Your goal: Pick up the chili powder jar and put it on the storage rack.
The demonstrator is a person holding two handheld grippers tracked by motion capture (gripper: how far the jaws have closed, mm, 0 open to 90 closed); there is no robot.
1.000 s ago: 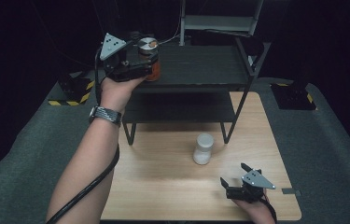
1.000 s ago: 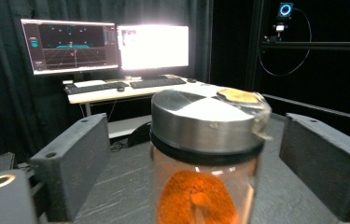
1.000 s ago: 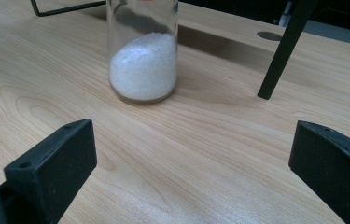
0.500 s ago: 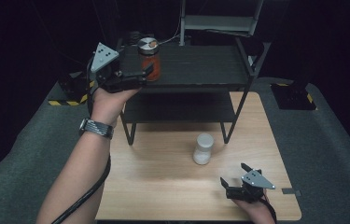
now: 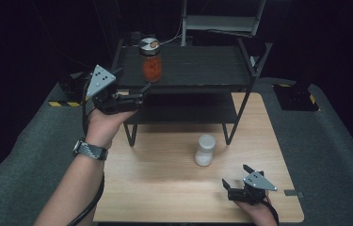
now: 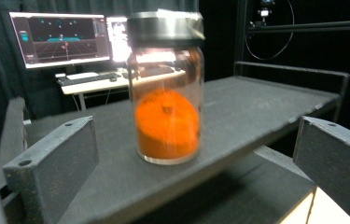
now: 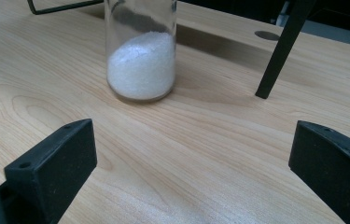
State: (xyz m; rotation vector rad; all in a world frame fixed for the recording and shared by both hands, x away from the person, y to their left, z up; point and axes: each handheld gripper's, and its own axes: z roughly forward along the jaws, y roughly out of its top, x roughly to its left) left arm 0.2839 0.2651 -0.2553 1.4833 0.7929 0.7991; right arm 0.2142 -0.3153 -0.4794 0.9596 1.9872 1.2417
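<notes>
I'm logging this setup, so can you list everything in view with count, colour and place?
Jar of orange powder: one, clear glass with dark lid, on shelf top.
Jar of white powder: one, clear, on table.
Shelf rack: one, black, two tiers, at table's far end.
Table: one, light wood.
Monitors: two, lit, behind the shelf.
Keyboard: one, pale, under the monitors.
Left claw: one, black, open, off the orange jar.
Right claw: one, black, open, low near table's front.
</notes>
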